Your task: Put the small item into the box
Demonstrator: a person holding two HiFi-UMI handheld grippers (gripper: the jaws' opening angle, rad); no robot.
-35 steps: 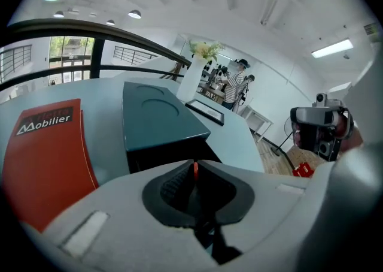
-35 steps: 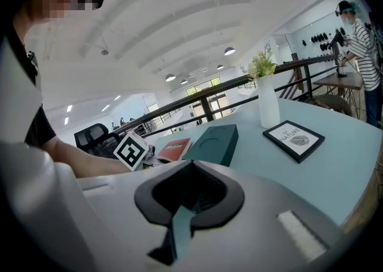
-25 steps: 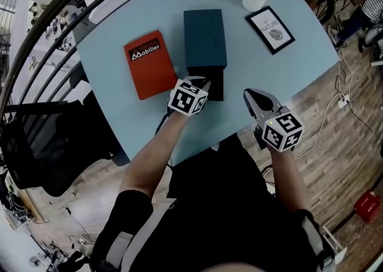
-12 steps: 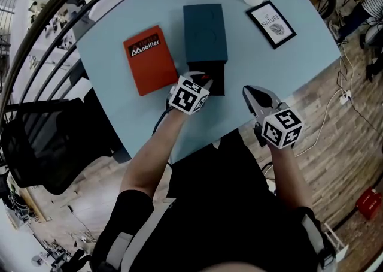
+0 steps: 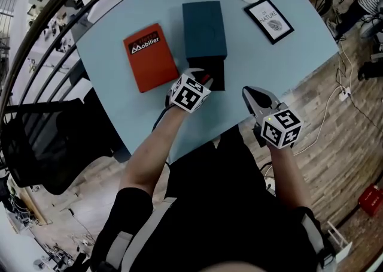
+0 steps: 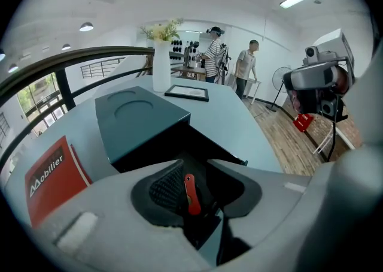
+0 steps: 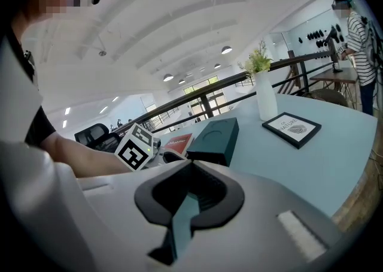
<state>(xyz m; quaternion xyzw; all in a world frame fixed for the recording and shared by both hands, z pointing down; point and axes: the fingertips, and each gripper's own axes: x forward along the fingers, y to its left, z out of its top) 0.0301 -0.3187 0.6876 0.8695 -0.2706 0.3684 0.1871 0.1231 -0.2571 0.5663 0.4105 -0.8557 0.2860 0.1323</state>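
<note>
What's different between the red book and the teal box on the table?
The red book is thin and flat; the teal box stands taller. The red book bears white lettering; the teal box's lid has none. The red book is shut; the teal box has a black tray slid out. Both lie side by side on the table.

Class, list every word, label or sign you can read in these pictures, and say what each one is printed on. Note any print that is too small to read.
"Mobilier": white letters on the red book.
"of NATURE": on the framed picture, above a round emblem.
Too blurred to read: the small line of print above "Mobilier" on the red book.
</note>
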